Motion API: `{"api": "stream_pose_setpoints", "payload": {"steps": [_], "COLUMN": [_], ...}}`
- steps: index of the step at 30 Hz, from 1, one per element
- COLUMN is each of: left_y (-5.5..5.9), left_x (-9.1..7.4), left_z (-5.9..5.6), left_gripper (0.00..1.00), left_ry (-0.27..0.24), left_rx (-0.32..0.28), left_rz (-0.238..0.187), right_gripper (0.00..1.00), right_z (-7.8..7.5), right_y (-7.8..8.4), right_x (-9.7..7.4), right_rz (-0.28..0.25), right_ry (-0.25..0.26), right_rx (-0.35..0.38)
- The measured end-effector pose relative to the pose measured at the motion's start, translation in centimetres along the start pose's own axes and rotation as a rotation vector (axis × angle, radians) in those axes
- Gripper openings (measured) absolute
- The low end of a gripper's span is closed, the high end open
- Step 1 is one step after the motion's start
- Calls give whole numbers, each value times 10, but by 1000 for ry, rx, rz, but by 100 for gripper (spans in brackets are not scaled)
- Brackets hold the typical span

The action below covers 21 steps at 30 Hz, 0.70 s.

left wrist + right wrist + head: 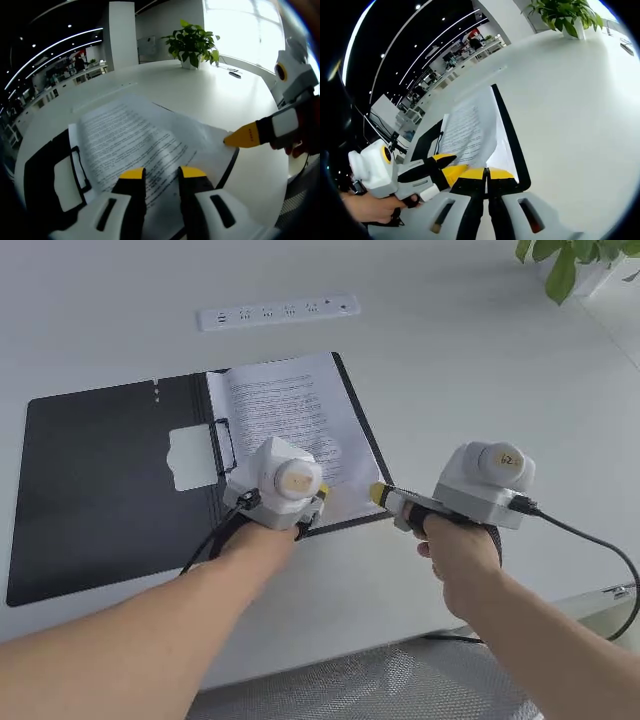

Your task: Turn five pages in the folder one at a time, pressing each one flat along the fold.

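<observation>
1. The flat black plastic folder (100,490) lies open on the white table (450,370).
2. Your left gripper (162,176), jaws apart and empty, hangs over the white printed page (290,410). Move it off.
3. Your right gripper (486,175) has its jaws squeezed together at the page's near corner. Lift one sheet only.

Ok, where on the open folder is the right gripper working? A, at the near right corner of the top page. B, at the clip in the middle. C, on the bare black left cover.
A: the right gripper has its shut tips at the near right corner of the top page, which curls up there.
</observation>
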State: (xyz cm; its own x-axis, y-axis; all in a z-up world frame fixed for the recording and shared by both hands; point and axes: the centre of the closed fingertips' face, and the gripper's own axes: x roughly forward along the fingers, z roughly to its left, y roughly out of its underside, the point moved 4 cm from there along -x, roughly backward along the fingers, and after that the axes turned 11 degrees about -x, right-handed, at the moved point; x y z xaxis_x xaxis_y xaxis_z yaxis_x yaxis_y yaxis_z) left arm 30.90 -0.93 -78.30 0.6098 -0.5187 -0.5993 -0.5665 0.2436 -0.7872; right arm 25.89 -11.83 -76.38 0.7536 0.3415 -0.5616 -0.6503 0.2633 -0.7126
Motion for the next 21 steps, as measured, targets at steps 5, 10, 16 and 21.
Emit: {"api": "stream_pose_setpoints", "payload": {"steps": [5, 10, 16, 21], "left_y": [1, 1, -9, -17], "left_x": [-3, -13, -37, -58], "left_z": [1, 9, 27, 41], "left_gripper": [22, 23, 22, 22], "left_ry": [-1, -19, -36, -40], "left_rx": [1, -4, -19, -42], "left_rz": [10, 25, -3, -35], "right_gripper": [0, 0, 0, 0], "right_z": [7, 17, 35, 57], "right_y": [-7, -12, -23, -34], "right_x": [-3, -5, -10, -14], "right_rz": [-38, -58, -101, -144], "right_ry": [-24, -50, -96, -157], "right_rx": [14, 14, 4, -10]}}
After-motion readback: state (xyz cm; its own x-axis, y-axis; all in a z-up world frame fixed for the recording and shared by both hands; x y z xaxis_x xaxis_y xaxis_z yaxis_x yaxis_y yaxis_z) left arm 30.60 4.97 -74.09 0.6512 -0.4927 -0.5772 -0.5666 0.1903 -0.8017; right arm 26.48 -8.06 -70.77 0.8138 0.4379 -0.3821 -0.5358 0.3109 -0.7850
